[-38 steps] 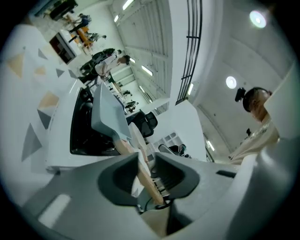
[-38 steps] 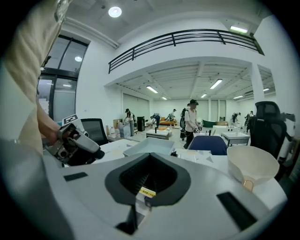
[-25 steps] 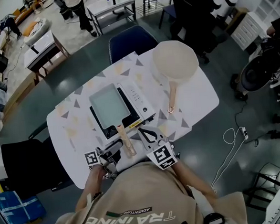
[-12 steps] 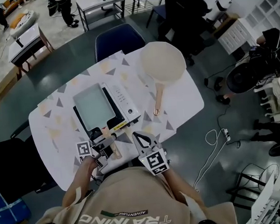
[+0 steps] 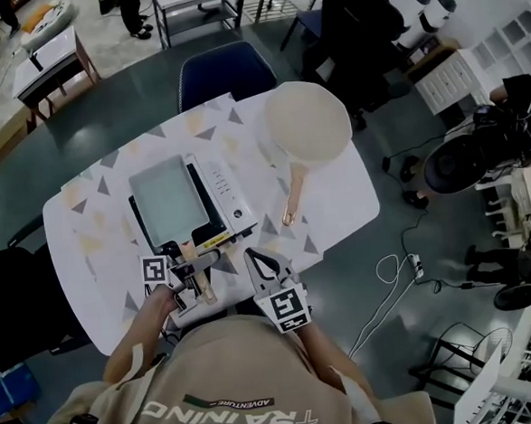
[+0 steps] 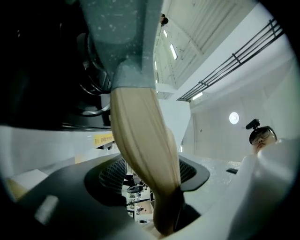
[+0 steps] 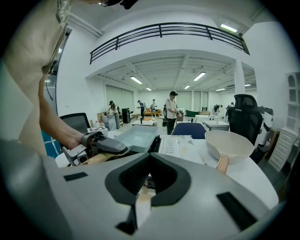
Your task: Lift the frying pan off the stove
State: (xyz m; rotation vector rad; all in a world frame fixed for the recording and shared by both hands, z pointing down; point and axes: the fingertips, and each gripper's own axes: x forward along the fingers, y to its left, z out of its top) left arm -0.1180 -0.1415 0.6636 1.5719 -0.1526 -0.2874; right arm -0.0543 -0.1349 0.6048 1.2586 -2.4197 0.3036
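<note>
**Left gripper clamped on pan handle, pan on stove**

Frying pan, rectangular and grey, sat on the black-and-white stove toward the table's left half. Its wooden handle ran back to the near edge. The left gripper was at that near edge with its jaws closed tight around the handle; in the left gripper view the tan handle ran straight up between them to the pan body. The person's left hand was wrapped on the gripper, with the bare forearm bent in close to the torso and the marker cube facing up.

The right gripper hovered just right of the handle, over the near edge and not touching it. Its two fingers were spread in a V with nothing between them; the right gripper view showed only table through the gap. That arm was tucked in against the body too, mostly hidden under its own cube.

A round cream pan lay at the far right corner, handle pointing toward the near edge, well apart from both grippers. A dark blue chair stood at the far edge
</note>
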